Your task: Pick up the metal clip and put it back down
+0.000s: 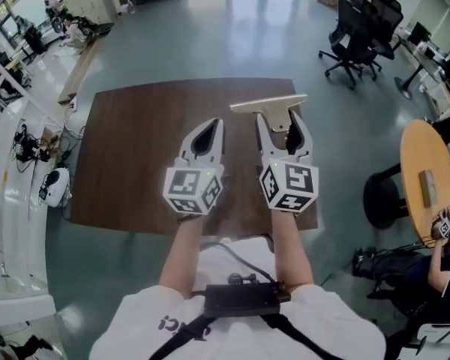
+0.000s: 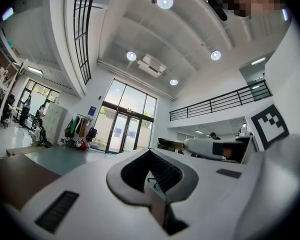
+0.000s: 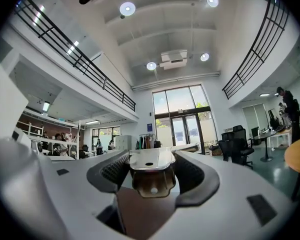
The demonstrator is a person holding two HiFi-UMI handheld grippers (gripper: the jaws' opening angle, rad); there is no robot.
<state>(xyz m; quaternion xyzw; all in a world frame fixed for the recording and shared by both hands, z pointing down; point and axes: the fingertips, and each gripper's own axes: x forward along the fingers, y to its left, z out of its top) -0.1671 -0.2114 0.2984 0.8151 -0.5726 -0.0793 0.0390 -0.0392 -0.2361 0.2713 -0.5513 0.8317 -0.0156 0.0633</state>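
Observation:
The metal clip (image 1: 270, 105) is a wide shiny bar with a folded handle. My right gripper (image 1: 279, 122) is shut on that handle and holds the clip above the far side of the brown table (image 1: 127, 148). In the right gripper view the clip (image 3: 150, 169) sits pinched between the dark pads (image 3: 197, 176), and my right gripper (image 3: 151, 159) points level across the hall. To its left, my left gripper (image 1: 211, 126) hovers over the table, shut with nothing in it. The left gripper view shows my left gripper (image 2: 151, 156) with its tips together and only the room beyond.
Black office chairs (image 1: 360, 28) stand on the floor at the far right. A round wooden table (image 1: 427, 178) with a person (image 1: 439, 265) beside it is at the right. A white device (image 1: 56, 186) and cables lie on the floor to the left.

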